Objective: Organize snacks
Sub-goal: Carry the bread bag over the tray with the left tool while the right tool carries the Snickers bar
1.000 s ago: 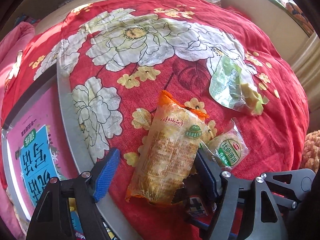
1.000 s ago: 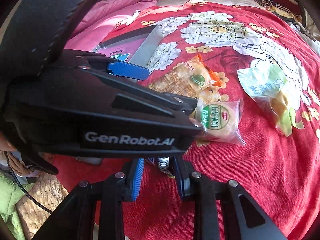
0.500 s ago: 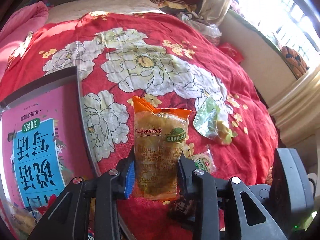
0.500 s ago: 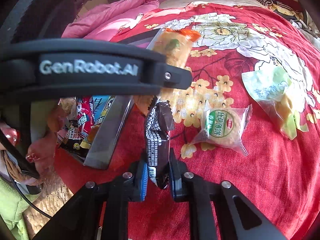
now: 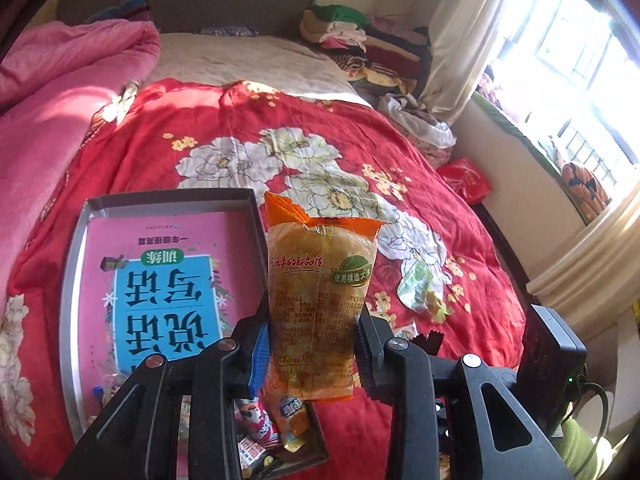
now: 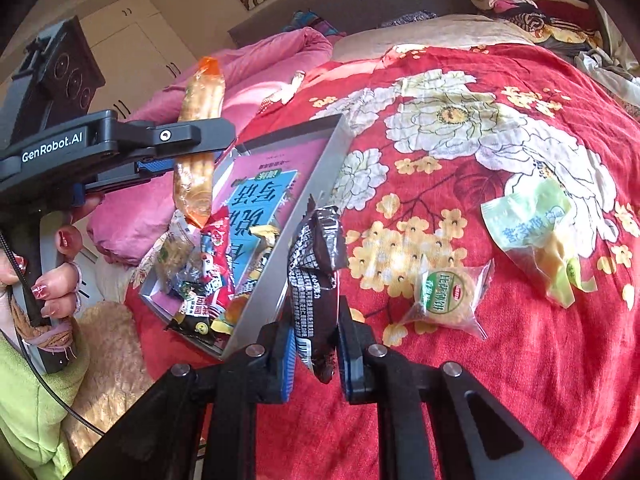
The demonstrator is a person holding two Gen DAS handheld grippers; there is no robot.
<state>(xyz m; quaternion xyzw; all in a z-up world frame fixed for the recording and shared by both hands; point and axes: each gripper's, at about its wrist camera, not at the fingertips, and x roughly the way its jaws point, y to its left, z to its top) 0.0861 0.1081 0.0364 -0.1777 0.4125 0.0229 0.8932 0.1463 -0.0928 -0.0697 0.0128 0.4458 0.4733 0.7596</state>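
A: Snacks first. What is held?

B: The orange pack [image 5: 320,304] stands upright in the left gripper [image 5: 310,350], its fingers clamped on the lower half. A second ago it lay flat on the bedspread [image 5: 224,120] between wide-apart fingers; half a second ago it was just pinched and low. Now it hangs in the air beside the tray's [image 5: 74,240] right wall.

A: And the right side?

B: The right gripper [image 6: 314,354] pinches the dark pack [image 6: 316,284], which leans left, its top near the tray's [image 6: 320,160] right wall. A second ago that pack was barely seen between closed fingers down on the cloth; it has since come up.

A: Seen from the right camera, where is the orange pack [image 6: 198,152]?

B: High over the tray's near left corner, in the left gripper [image 6: 184,148], above the heap of snacks [image 6: 204,276] piled at the near end.

A: What remains on the bed?

B: The round cake [image 6: 448,294] lies just right of the dark pack, near the bedspread's [image 6: 520,360] near edge. The green pack [image 6: 532,224] lies farther right, well apart from the tray. Neither has shifted.

A: Inside the tray?

B: A pink book [image 5: 160,280] fills the floor, the loose snacks [image 5: 272,428] at its near end.
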